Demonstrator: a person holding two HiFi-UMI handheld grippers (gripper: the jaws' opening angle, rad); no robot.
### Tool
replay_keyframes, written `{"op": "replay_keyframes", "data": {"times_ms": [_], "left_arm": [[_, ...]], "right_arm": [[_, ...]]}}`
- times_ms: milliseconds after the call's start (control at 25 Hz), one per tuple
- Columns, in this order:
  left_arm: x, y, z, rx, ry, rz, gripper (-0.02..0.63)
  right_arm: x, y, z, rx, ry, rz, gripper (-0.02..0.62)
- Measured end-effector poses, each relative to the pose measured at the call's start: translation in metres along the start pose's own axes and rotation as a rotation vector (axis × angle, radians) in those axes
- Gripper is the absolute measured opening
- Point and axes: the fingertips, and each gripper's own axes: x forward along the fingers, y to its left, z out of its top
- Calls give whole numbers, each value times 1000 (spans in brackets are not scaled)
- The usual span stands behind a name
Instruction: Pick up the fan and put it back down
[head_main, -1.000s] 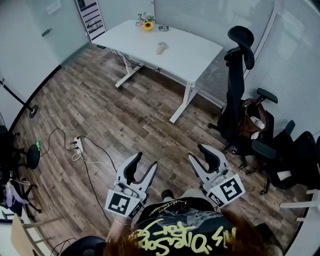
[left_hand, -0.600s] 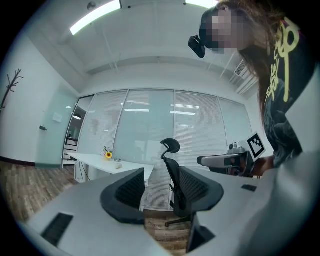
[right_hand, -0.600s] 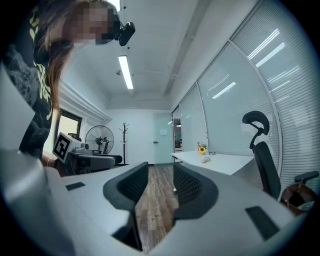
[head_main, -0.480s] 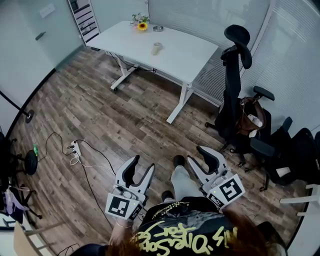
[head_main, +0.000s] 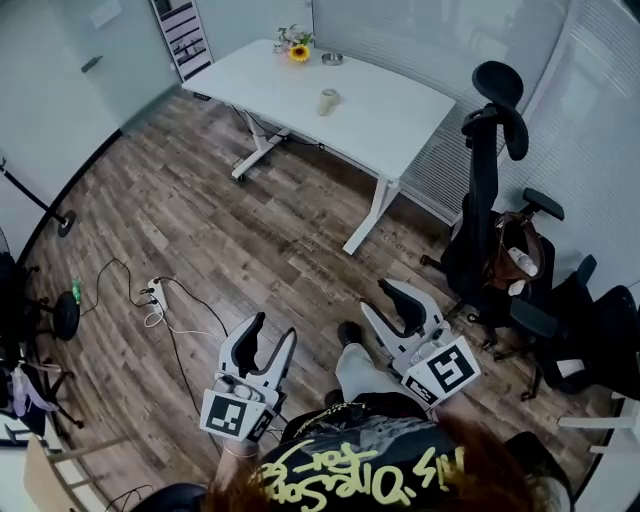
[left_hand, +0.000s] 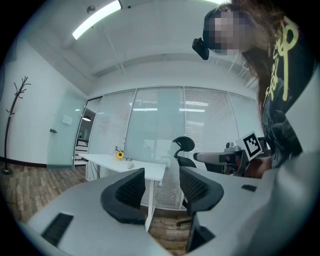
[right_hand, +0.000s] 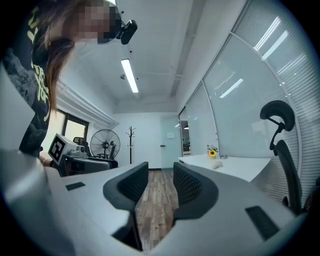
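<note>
A small cream object (head_main: 327, 101) stands on the white table (head_main: 390, 120) across the room; too small to tell if it is a fan. In the right gripper view a tall pedestal fan (right_hand: 104, 144) stands by the far wall. My left gripper (head_main: 268, 335) and right gripper (head_main: 380, 298) are held level over the wooden floor, far from the table. The left gripper (left_hand: 161, 180) has open jaws with nothing between them. So does the right gripper (right_hand: 160, 175).
A sunflower pot (head_main: 299, 53) and a small dish (head_main: 332, 58) sit at the table's far end. Black office chairs (head_main: 490, 200) with a bag stand to the right. A power strip with cables (head_main: 157, 293) lies on the floor to the left. A coat rack (right_hand: 131, 142) stands beside the pedestal fan.
The person has stepped forward, one leg now showing between the grippers. Both grippers shifted a little with the step. Their jaws stand as before.
</note>
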Motion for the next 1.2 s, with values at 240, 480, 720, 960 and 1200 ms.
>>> {"op": "replay_keyframes", "data": {"times_ms": [240, 480, 720, 960, 1200], "left_arm": [[36, 35, 8, 13, 3, 51, 192], [74, 79, 24, 0, -14, 144, 184], [118, 114, 33, 9, -35, 213, 183], [178, 127, 42, 39, -48, 214, 181], [214, 137, 44, 61, -47, 247, 178]], "right_arm": [[45, -31, -8, 27, -1, 46, 140], [97, -75, -2, 39, -7, 59, 140], [135, -118, 9, 13, -29, 96, 140], [165, -173, 10, 5, -37, 116, 140], [183, -213, 1, 25, -50, 129, 140]]}}
